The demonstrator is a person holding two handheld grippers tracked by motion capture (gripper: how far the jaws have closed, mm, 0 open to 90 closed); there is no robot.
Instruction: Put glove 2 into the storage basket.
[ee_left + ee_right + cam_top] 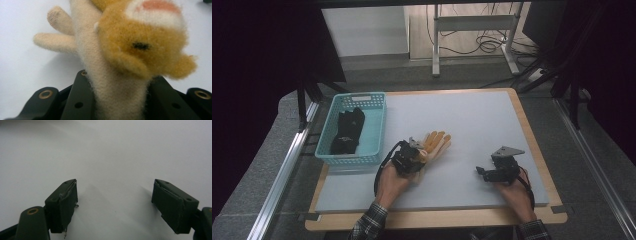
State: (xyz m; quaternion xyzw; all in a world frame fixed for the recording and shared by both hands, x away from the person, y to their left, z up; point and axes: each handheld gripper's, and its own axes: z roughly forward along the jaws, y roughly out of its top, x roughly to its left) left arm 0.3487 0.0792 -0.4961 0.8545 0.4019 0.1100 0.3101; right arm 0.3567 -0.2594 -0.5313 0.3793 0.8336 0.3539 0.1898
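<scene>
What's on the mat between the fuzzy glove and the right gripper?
Nothing: in the high view, only bare grey mat lies between the fuzzy glove, held by the left gripper, and the open right gripper.

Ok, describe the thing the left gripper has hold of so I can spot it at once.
On the grey table mat, right of the turquoise basket, lies a fuzzy tan glove with orange fingers. The left gripper is shut on its cuff. Unlike the black items in the basket, it is pale and furry.

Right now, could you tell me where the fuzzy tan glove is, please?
In the high view the fuzzy tan glove sits left of centre on the grey mat, clamped in the left tongs, right of the blue basket.
</scene>
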